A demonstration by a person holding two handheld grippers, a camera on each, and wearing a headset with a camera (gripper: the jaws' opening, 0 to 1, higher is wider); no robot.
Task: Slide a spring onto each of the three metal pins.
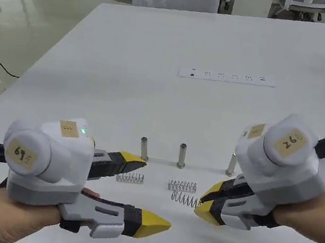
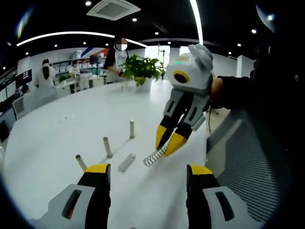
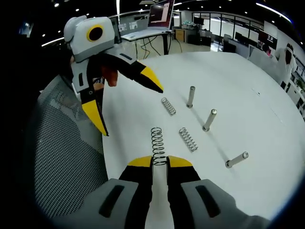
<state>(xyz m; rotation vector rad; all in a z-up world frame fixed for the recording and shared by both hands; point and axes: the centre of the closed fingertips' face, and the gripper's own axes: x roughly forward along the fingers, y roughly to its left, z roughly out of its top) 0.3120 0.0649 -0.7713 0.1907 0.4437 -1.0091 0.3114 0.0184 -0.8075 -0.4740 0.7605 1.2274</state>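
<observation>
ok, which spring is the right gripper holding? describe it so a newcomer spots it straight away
On the white table, three upright metal pins stand in a row. The held spring is just nearer the person, between the middle and right pins. Unlike the two loose springs beside it, one end is pinched in the shut right gripper.

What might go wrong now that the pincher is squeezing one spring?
1. The right gripper pinches the spring by just its end, so it may bend or flick out.
2. The pins are thin and upright; a bump while lining up might knock one over.
3. The loose springs lie close by and might roll if brushed.
</observation>
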